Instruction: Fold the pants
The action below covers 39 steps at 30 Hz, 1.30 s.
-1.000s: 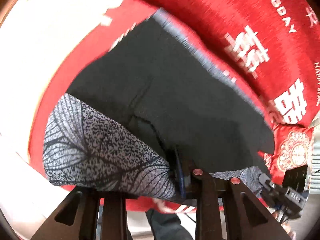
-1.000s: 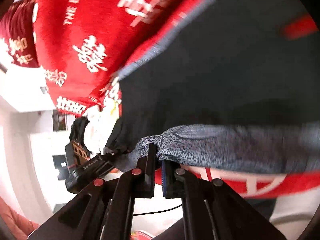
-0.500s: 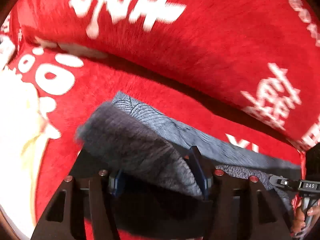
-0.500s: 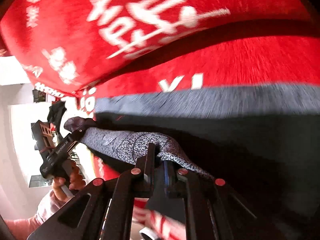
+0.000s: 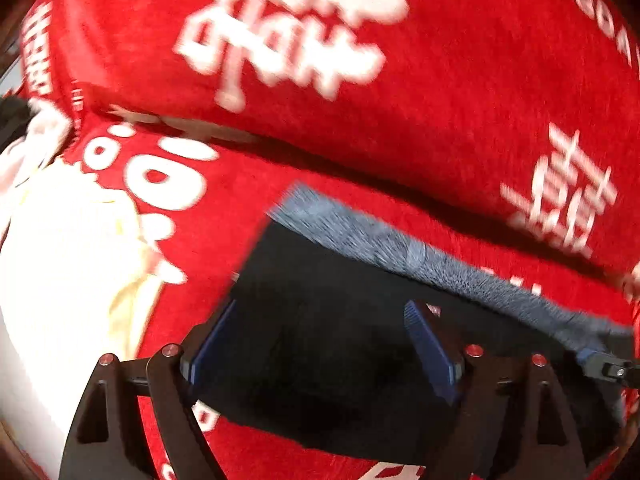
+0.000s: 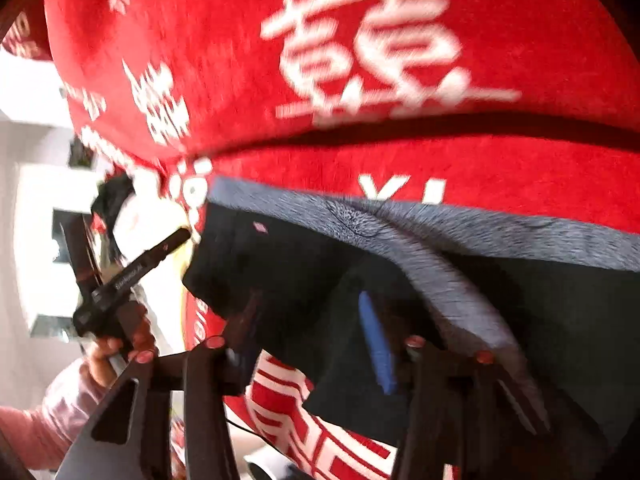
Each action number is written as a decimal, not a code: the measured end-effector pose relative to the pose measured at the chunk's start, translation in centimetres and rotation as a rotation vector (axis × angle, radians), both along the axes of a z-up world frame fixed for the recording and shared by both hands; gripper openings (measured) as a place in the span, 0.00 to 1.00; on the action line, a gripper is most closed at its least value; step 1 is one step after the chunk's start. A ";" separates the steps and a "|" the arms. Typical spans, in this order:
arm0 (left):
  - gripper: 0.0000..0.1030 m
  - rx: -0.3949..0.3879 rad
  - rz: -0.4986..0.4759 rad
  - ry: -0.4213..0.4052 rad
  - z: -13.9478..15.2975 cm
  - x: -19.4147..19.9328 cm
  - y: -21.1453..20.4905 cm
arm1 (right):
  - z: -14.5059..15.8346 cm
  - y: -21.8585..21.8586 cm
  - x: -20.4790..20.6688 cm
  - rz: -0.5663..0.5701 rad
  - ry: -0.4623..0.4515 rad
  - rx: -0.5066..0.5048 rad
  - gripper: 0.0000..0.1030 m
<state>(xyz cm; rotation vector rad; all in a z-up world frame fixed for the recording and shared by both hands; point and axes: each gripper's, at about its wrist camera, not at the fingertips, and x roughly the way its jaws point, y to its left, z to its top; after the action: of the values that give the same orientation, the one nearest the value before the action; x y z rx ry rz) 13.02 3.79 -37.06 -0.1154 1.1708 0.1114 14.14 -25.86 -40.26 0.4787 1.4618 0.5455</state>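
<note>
The pants point(image 5: 344, 320) lie folded on the red sofa seat, dark inner side up, with a grey patterned edge point(image 5: 400, 244) along the far side. My left gripper point(image 5: 320, 344) is open, its blue-padded fingers spread over the dark fabric and holding nothing. In the right wrist view the pants point(image 6: 560, 320) lie the same way, with a grey strip point(image 6: 460, 300) draped toward me. My right gripper point(image 6: 312, 340) is open over the fabric near the left end of the pants. The left gripper point(image 6: 128, 276) shows there, held in a hand.
The red sofa cover with white characters forms the seat point(image 5: 224, 216) and the backrest point(image 5: 440, 80) just behind the pants. A cream patch point(image 5: 60, 264) lies at the left. The seat's front edge point(image 6: 320, 432) is below the pants, with a white room beyond.
Both grippers carried the grey patterned end forward over the pants toward the backrest, then opened and let it go. The fabric now lies flat on the seat.
</note>
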 end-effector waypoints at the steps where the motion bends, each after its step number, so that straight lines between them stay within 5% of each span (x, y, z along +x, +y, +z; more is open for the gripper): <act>1: 0.82 0.005 -0.013 0.012 -1.1 0.6 -1.0 | -1.2 0.6 0.5 0.014 0.010 -0.034 0.47; 3: 0.82 0.057 -0.024 0.039 -3.7 1.5 -2.7 | -3.5 0.9 1.6 0.027 0.017 -0.103 0.42; 6: 0.88 0.139 -0.024 0.039 -6.1 2.2 -3.8 | -3.4 -1.1 3.0 -0.055 0.032 -0.055 0.40; 10: 0.88 0.159 -0.046 0.078 -5.2 1.5 -4.4 | 0.2 -5.9 2.0 -0.161 -0.025 0.009 0.46; 16: 0.88 0.159 -0.171 0.088 -1.9 -3.2 -7.5 | 4.4 -11.9 -4.3 -0.263 -0.080 -0.062 0.53; 26: 0.88 0.001 -0.491 0.136 -0.6 -10.4 -18.3 | 7.2 -17.7 -22.8 -0.489 -0.054 -0.336 0.53; 33: 0.88 -0.100 -0.669 0.119 1.5 -15.4 -25.3 | 4.5 -15.9 -33.9 -0.496 0.017 -0.509 0.54; 36: 0.88 -0.158 -0.726 0.121 2.2 -17.4 -27.6 | 2.7 -15.3 -36.4 -0.501 0.045 -0.486 0.54; 39: 0.88 -0.173 -0.774 0.137 1.6 -18.6 -30.0 | 0.8 -16.9 -39.0 -0.638 0.126 -0.376 0.54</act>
<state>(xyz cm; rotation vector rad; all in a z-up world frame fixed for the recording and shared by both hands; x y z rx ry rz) -5.55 -26.22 -35.47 0.2004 1.2887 -0.6732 -24.85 -42.77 -39.48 0.6457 1.3904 -0.2650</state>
